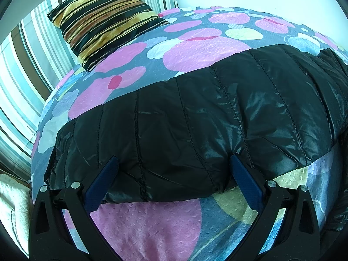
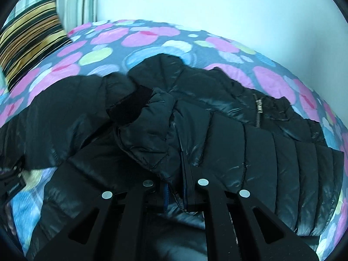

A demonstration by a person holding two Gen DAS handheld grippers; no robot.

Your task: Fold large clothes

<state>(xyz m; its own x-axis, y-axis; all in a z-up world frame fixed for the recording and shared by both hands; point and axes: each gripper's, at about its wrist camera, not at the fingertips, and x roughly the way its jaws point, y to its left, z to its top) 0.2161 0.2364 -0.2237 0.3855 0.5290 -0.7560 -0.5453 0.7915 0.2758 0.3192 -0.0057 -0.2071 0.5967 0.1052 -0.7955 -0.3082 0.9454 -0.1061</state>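
A black quilted puffer jacket (image 1: 217, 113) lies spread across the bed. In the left wrist view my left gripper (image 1: 174, 161) stands open, its blue pads (image 1: 104, 178) set wide apart on the jacket's near hem, with a bulge of fabric between them. In the right wrist view the jacket (image 2: 271, 156) is bunched, with a sleeve cuff (image 2: 130, 106) folded over it and a zipper (image 2: 258, 108) showing at the right. My right gripper (image 2: 176, 174) is shut on a fold of the jacket, and the fabric hides its fingertips.
The bed cover (image 1: 152, 228) is grey-blue with pink, blue and green circles. A striped gold-and-black cushion (image 1: 104, 19) leans at the far left against striped fabric (image 1: 21, 76). A pale wall (image 2: 217, 4) runs behind the bed. Something white (image 1: 10, 206) lies beside the bed's left edge.
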